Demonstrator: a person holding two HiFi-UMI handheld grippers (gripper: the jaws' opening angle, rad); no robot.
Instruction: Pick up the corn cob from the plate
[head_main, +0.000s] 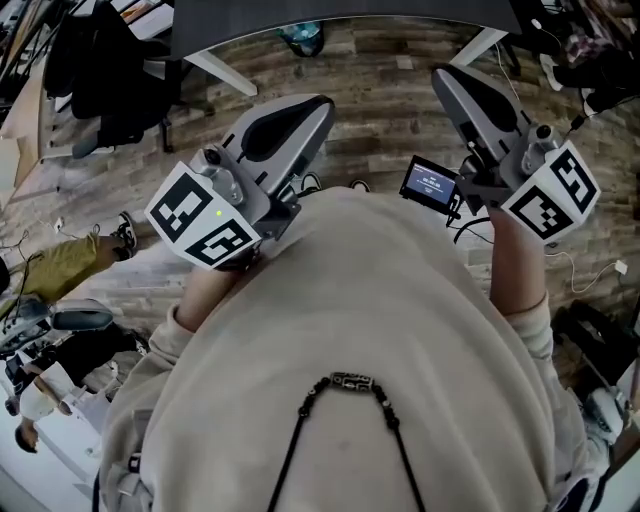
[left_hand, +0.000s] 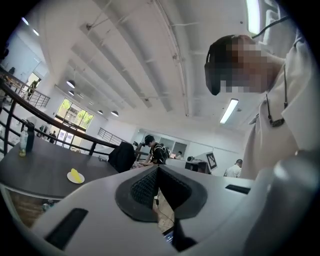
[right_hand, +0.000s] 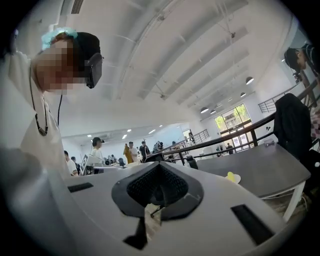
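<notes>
The yellow corn cob (left_hand: 75, 174) lies on a small white plate (left_hand: 79, 179) on a dark grey table (left_hand: 35, 167), far off at the left of the left gripper view. In the right gripper view the corn cob (right_hand: 230, 175) and its plate (right_hand: 237, 178) sit on the same table (right_hand: 265, 167) at the right. My left gripper (left_hand: 159, 170) and my right gripper (right_hand: 159, 165) are both shut and empty, held level close to my chest. From the head view the left gripper (head_main: 318, 106) and the right gripper (head_main: 446, 76) hang above a wooden floor, well short of the table.
A black jacket hangs on a chair (left_hand: 121, 156) beside the table, and a dark bottle (left_hand: 29, 140) stands at the table's far end. A railing (right_hand: 235, 137) runs behind the table. Several people stand or sit in the background. White table legs (head_main: 218, 70) reach onto the floor ahead.
</notes>
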